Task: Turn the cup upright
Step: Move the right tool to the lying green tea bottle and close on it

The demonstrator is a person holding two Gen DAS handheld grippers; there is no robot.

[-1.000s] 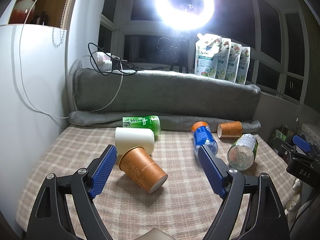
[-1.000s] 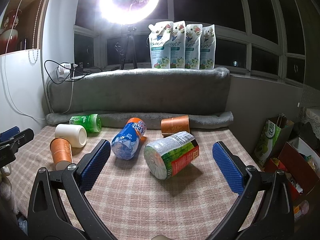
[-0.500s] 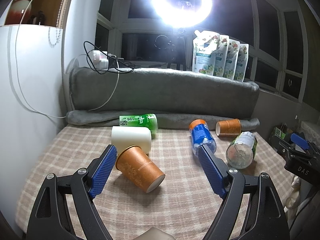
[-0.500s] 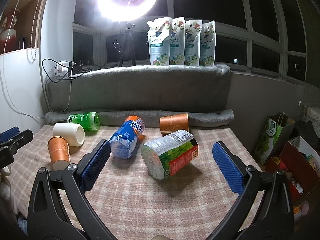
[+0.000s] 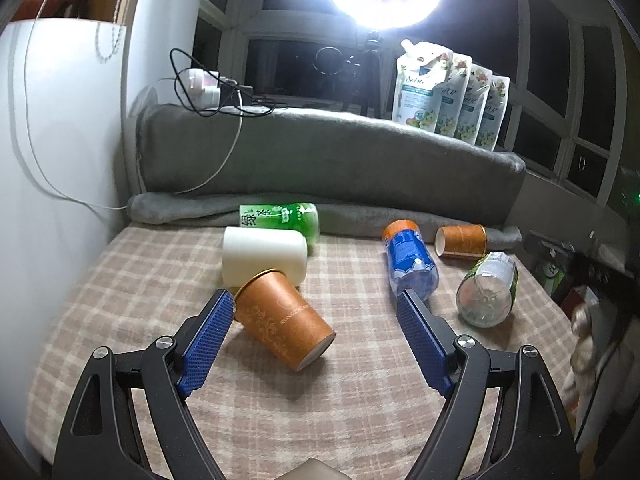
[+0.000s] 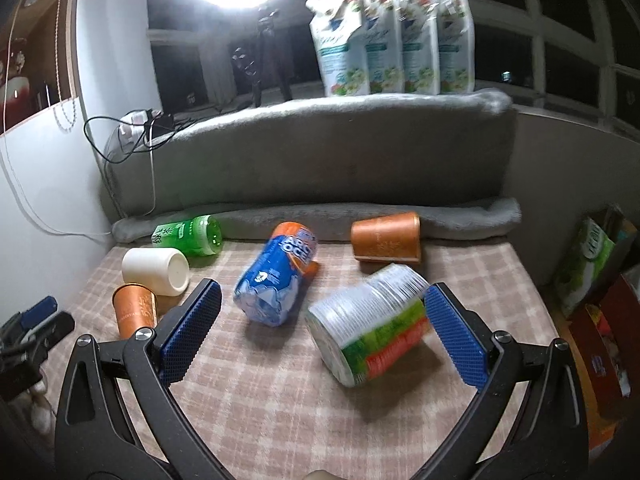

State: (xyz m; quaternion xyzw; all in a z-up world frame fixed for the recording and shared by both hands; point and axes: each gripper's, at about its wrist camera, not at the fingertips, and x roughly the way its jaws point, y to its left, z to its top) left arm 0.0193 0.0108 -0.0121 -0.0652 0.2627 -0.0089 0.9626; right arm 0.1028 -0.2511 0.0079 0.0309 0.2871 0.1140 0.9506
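Note:
An orange paper cup (image 5: 280,316) lies on its side on the checked cloth, its open mouth toward the camera and its base against a white cup (image 5: 264,256). My left gripper (image 5: 314,300) is open around it, the left finger almost touching the cup's base. A second orange cup (image 6: 386,238) lies on its side by the grey roll at the back. My right gripper (image 6: 320,294) is open, with a clear jar (image 6: 372,332) lying just inside its right finger. In the right wrist view the near orange cup (image 6: 134,310) shows at the far left.
A blue bottle (image 5: 410,260), a green bottle (image 5: 280,218) and the clear jar (image 5: 488,294) lie on their sides on the cloth (image 5: 160,280). A grey padded ledge (image 6: 320,152) with several pouches (image 6: 392,40) closes the back. Boxes and bags (image 6: 592,256) stand off the right edge.
Both grippers have moved forward and lower toward the table. The left one is now closer around the near orange cup, and the right one has come up to the clear jar.

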